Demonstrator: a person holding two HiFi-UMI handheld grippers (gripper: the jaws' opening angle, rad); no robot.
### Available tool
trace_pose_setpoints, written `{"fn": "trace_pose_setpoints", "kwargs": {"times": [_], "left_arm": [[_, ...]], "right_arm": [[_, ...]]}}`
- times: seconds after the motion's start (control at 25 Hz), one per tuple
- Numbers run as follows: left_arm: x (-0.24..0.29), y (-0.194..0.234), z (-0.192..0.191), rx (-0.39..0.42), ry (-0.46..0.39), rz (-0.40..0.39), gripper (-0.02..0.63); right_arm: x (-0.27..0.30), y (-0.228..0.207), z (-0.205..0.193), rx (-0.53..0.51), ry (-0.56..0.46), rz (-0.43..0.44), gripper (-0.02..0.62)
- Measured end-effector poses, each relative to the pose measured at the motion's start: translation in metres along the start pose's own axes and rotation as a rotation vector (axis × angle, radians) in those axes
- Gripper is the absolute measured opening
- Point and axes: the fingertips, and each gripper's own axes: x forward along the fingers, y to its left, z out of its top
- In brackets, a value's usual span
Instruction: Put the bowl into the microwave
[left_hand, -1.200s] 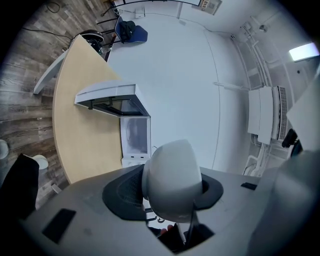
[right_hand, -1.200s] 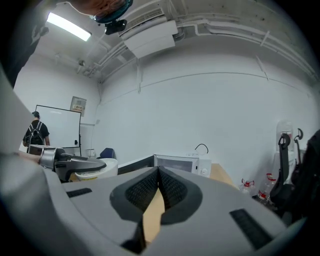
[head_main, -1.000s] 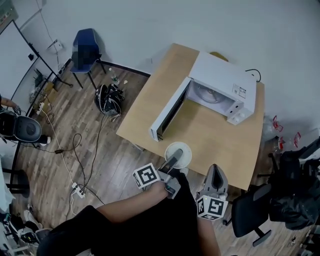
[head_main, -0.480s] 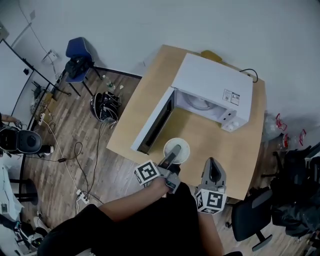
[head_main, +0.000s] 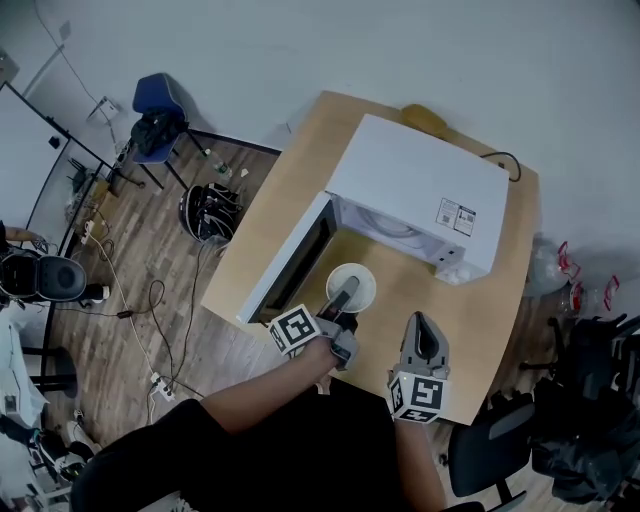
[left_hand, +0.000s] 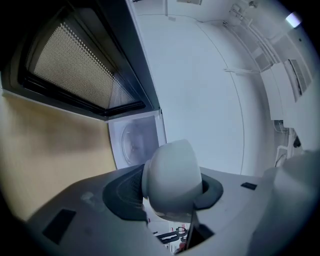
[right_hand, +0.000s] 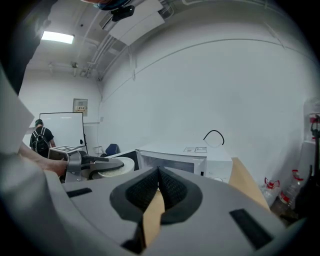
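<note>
Nearest us, by the desk's (head_main: 478, 330) near edge, our right gripper (head_main: 419, 324) hangs idle, its jaws pressed together on nothing (the desk shows through the slit below the pads). Just left of it and a little further in, our left gripper (head_main: 345, 297) has its jaws clamped partway closed on the bowl (head_main: 352, 283), one jaw reaching over the rim and the other under the outside wall. The bowl is carried clear of the desk, in front of the open microwave (head_main: 420, 185) and not yet inside it. To its left the door (head_main: 288, 262) swings out toward the desk's near left corner. Straight ahead is the cavity (left_hand: 134, 145) with its round turntable.

Our worry from here is the grip. We hold the bowl by one side only, so a quick push forward or a twist of the wrist could tip it or slide it off the pads. The path is also narrow. Drifting left would knock the bowl or gripper against the door, and coming in too high or too low would catch the cavity's frame. Opening the jaws before the bowl sits flat on the turntable would drop it.
</note>
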Motion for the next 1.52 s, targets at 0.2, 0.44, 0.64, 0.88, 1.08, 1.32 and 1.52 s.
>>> {"fn": "trace_pose_setpoints", "kwargs": {"times": [0.2,0.44,0.64,0.88,1.08,1.32,1.52], "left_arm": [[0.039,0.016,0.006,0.009,-0.001,0.016,0.195],[0.079,0.04,0.004,-0.016,-0.011,0.033,0.195],[0.109,0.063,0.006,-0.005,-0.008,0.055,0.195],[0.148,0.084,0.018,0.011,-0.017,0.056,0.195],[0.166,0.099,0.025,0.018,-0.029,0.088,0.195],[0.184,0.12,0.028,-0.032,-0.043,0.095,0.195],[0.199,0.13,0.028,-0.067,-0.048,0.092,0.195]], "right_arm": [[0.024,-0.017,-0.008,0.008,0.037,0.028,0.06],[0.039,-0.021,-0.016,-0.017,0.068,0.087,0.06],[0.053,-0.033,-0.021,-0.003,0.087,0.093,0.06],[0.07,-0.045,-0.025,0.004,0.107,0.11,0.06],[0.078,-0.054,-0.027,0.022,0.111,0.109,0.06],[0.09,-0.067,-0.034,0.038,0.128,0.096,0.06],[0.094,-0.069,-0.044,0.033,0.154,0.105,0.06]]}}
